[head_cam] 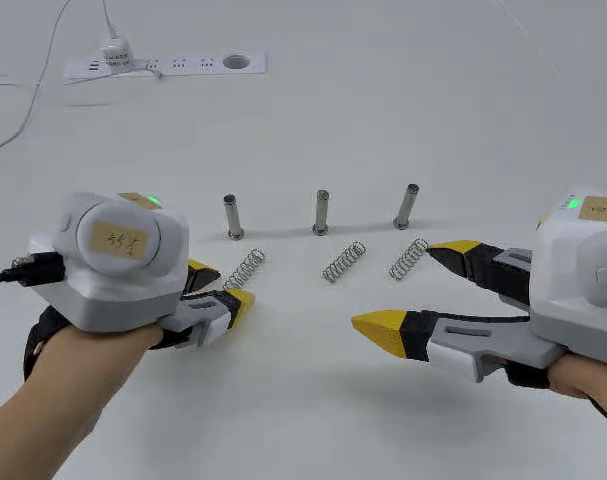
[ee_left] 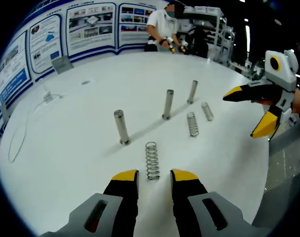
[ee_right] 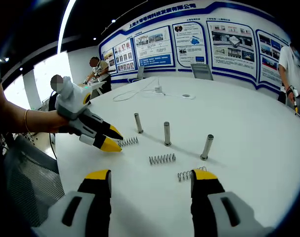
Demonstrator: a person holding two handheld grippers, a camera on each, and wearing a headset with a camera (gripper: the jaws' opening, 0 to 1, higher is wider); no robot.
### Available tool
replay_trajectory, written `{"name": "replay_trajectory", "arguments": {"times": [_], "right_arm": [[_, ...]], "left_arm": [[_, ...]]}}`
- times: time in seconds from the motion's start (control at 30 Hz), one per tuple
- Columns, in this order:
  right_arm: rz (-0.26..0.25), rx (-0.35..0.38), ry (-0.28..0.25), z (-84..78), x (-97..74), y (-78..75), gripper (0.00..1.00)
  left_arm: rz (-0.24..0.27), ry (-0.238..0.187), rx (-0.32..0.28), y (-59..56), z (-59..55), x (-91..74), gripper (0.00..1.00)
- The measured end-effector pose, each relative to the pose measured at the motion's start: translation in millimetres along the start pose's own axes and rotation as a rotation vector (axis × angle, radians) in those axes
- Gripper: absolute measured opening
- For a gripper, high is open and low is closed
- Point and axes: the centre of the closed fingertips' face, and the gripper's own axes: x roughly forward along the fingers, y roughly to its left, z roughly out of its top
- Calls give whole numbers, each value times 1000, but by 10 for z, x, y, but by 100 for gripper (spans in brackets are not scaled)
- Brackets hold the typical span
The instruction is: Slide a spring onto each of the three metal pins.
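Metal pins (head_cam: 321,213) upright, springs (head_cam: 344,261) alongside.

The left gripper (head_cam: 226,287), held from the near left by a bare forearm (head_cam: 43,410), points far and right with its fingers (ee_left: 125,178) a little apart. The right gripper (head_cam: 411,285) (gripped at the near right) points left, fingers (head_cam: 381,328) spread wide.
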Motion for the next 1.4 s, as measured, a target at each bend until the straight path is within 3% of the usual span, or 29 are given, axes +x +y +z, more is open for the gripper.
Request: {"name": "replay_trajectory", "arguments": {"times": [0.43,0.53,0.6,0.83,1.1,1.3,1.4], "right_arm": [[-17,39,-11,14,-9,-32,66],[-17,41,-10,14,-6,-28,66],[-16,46,-11,17,-6,-22,67],[-16,85,-34,76,-20,-12,66],[-10,126,-57,150,-45,23,65],[10,154,-83,242,-36,105,62],[25,181,-98,284,-13,151,60]], "left_arm": [[3,-3,18,0,32,60,12],[6,0,19,2,30,62,11],[16,-6,55,12,30,62,11],[42,-7,62,32,12,19,10],[56,-108,54,58,160,-138,10],[25,-194,37,-43,229,-261,10],[3,-221,-6,-99,223,-298,10]]}}
